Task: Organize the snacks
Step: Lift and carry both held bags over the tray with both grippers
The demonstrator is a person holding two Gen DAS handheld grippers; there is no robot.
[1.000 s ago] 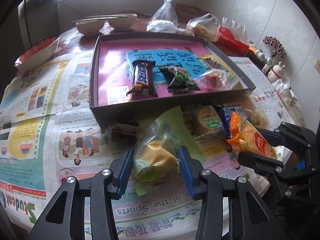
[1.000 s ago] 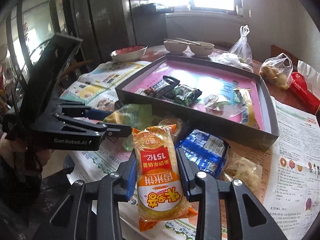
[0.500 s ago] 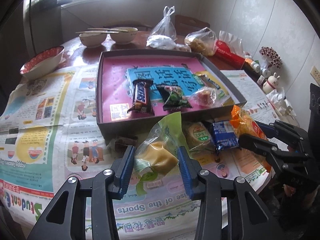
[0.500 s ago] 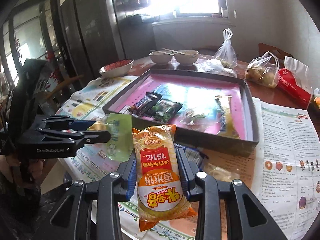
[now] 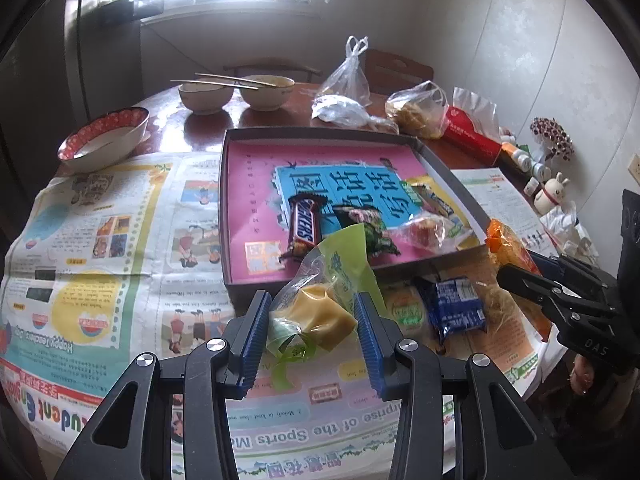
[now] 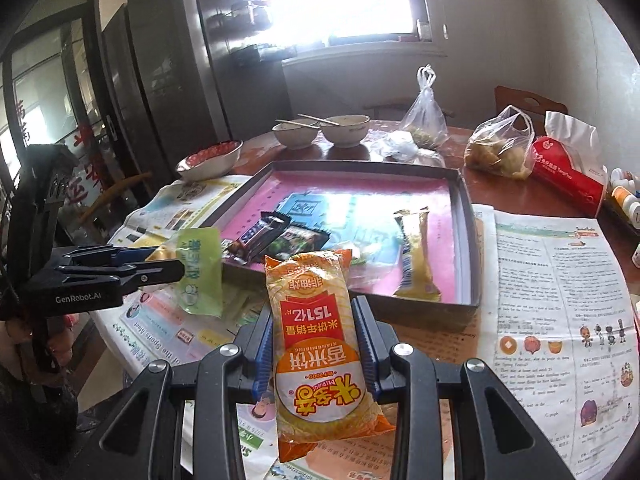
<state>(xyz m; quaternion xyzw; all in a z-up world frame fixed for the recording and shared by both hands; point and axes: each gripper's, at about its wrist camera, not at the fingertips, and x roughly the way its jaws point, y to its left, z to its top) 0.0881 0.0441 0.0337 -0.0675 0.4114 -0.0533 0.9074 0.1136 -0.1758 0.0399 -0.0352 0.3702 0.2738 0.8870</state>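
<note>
Over the last second we have lifted both tools clear of the surface (image 5: 120, 240), and the view has risen with them — the box tray (image 5: 236, 216) now sits lower and further ahead than it did.

Our left tool (image 5: 310, 320) is clamped on the green-wrapped pastry (image 5: 320, 312), its blue pads pressing the yellow cake from either side while the green flap of wrapper stands up in front of the tray's near wall. A second ago that packet lay among the loose snacks on the newspaper; now it hangs above them.

Our right tool (image 6: 316, 344) grips the orange rice-cracker pack (image 6: 316, 332) across its middle, the pack upright between the pads and held just short of the tray's near edge.

In the tray already lie the Snickers bar (image 5: 306, 226), a dark green packet (image 5: 370, 228), a clear-wrapped sweet (image 5: 424, 232) and a long yellow bar (image 6: 414, 256). Left on the surface, in front of the tray, are the blue biscuit pack (image 5: 456, 306) and a round cake in a clear wrapper (image 5: 402, 310).

So we judge two more snacks are on their way in — what remains for them is to carry forward over the wall and let go on bare pink floor, and there is plenty of that toward the back. After that, at least two items are still waiting on the newspaper.
</note>
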